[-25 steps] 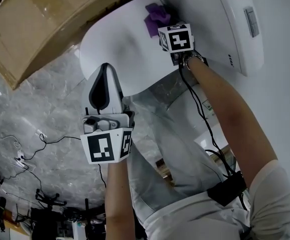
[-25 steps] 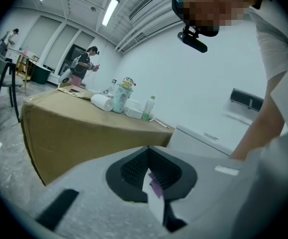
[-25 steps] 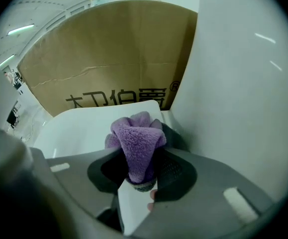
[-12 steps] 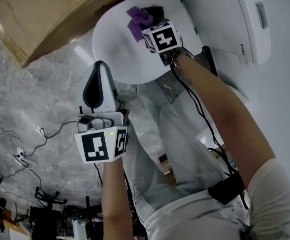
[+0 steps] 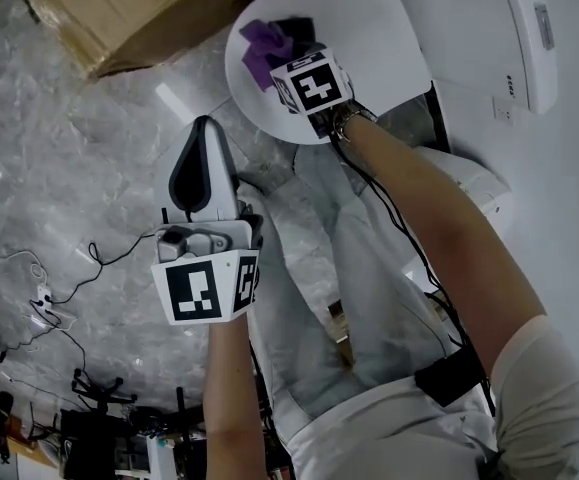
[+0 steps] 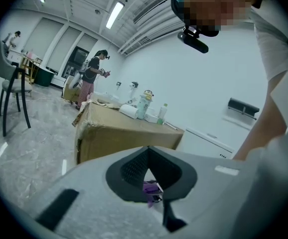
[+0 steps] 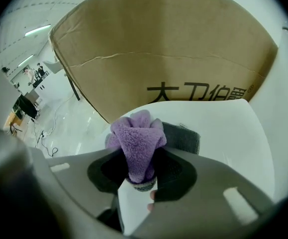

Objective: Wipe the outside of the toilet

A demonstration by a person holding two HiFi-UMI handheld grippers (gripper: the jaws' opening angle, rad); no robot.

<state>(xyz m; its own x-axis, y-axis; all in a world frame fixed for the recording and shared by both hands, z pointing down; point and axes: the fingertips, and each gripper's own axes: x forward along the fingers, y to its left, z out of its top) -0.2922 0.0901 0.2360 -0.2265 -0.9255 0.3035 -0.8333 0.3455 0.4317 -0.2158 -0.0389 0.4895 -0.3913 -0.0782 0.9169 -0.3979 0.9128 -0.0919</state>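
Note:
The white toilet lid (image 5: 369,38) fills the top of the head view. A purple cloth (image 5: 262,48) lies against the lid near its left rim, and my right gripper (image 5: 281,53) is shut on it. In the right gripper view the bunched purple cloth (image 7: 136,143) sticks out between the jaws of the right gripper (image 7: 139,178), over the white lid (image 7: 218,133). My left gripper (image 5: 201,133) hangs lower left of the toilet, over the floor, shut and holding nothing. In its own view the left gripper (image 6: 148,153) points toward the purple cloth (image 6: 151,187).
A large cardboard box (image 5: 139,8) stands close beside the toilet, with bottles (image 6: 144,106) on top. The white tank with a control panel (image 5: 529,28) is at the upper right. Cables (image 5: 59,288) lie on the marble floor. A person (image 6: 91,78) stands far behind.
My right gripper has slid the purple cloth across the lid toward its left rim. The left gripper has stayed roughly in place.

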